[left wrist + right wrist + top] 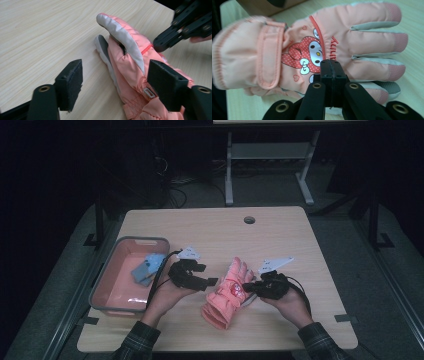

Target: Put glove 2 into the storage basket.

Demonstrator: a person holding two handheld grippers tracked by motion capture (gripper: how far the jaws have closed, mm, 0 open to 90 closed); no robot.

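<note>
While its two black pads stand wide apart with nothing pressed between them, the left gripper (113, 85) hovers over the table (280, 235) just beside the glove's cuff end; one pad sits in front of the pink fabric without visibly squeezing it. Across the glove, the right gripper (331, 68) has its jaws drawn fully together, their tips pressed against the glove's lower edge near the printed cartoon face (whether a fold of fabric is actually pinched there, I cannot tell). From above, the left gripper (192, 275) lies to the glove's left and the right gripper (260, 285) touches its right side, each held in a hand coming from a plaid sleeve (137, 337).

The pink glove (227, 292) lies flat near the table's front middle, fingers pointing away from the person, grey palm trim showing along its thumb (120, 32). Well to the glove's left stands a pink bin (112, 290) with a blue item (147, 267) inside it.
</note>
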